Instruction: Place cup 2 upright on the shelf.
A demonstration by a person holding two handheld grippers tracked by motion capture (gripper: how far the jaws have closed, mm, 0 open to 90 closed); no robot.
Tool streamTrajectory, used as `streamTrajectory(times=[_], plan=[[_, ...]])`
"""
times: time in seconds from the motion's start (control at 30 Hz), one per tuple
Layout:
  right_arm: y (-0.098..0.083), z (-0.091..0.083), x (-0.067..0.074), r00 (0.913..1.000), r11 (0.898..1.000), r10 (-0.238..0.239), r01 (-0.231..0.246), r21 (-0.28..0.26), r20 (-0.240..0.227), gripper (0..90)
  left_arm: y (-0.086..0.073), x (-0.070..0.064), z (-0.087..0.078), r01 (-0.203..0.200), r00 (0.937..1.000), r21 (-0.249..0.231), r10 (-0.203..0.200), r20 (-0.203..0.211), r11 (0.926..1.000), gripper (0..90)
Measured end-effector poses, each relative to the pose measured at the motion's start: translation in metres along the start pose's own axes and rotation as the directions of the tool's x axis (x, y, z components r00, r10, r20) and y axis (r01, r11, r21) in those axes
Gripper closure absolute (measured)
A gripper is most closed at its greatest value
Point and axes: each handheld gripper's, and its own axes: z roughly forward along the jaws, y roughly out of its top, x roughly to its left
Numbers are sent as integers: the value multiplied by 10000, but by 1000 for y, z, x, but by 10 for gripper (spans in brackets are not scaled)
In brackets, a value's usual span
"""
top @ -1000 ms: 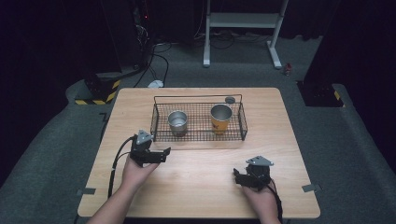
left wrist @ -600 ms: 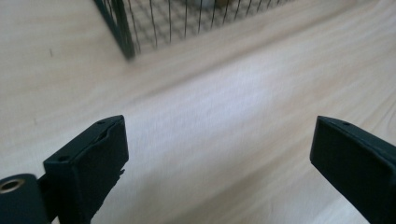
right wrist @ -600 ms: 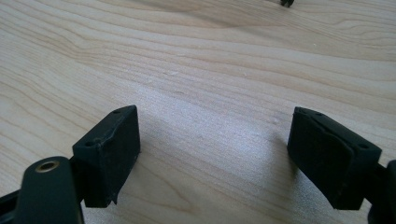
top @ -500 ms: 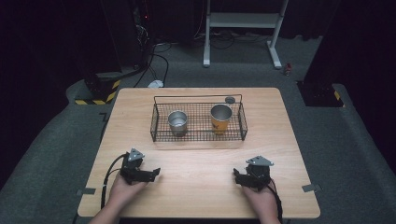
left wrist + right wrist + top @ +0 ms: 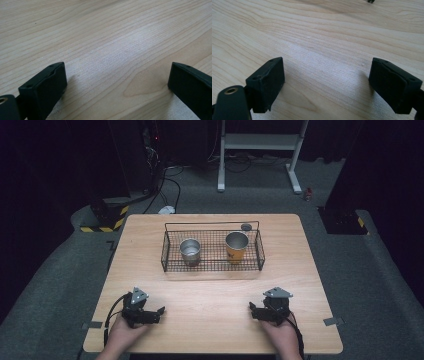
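The left gripper [image 5: 159, 311] sits low at the near left of the wooden table [image 5: 210, 290], held in the person's left hand [image 5: 122, 335], its jaws pointing toward the table's middle. In the left gripper view [image 5: 115, 82] the two black jaws stand wide apart with only bare wood grain between them; they have just been opening, and nothing is gripped.

Farther back, at the table's centre, stands a black wire basket [image 5: 212, 266]. Inside it, toward its left end, a plain metal cup [image 5: 190, 251] stands upright. Toward its right end stands an orange cup [image 5: 236, 246] with a metal interior, also upright and well apart from the first. A small dark round object [image 5: 246, 227] lies on the table just behind the basket's right rear corner.

The right gripper [image 5: 253, 309] rests at the near right of the table in the right hand [image 5: 281, 337], jaws pointing left. In the right gripper view [image 5: 327, 80] its jaws are likewise spread wide over bare wood, holding nothing. Both grippers are well apart from the basket.
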Motion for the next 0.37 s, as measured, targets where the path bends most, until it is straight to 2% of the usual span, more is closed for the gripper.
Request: streamTrajectory(times=[0.37], plan=[[1,1,5,10000,10000,-17,17,45,-8,113,1,1,1,-26,10000,11,26,59,10000,30]])
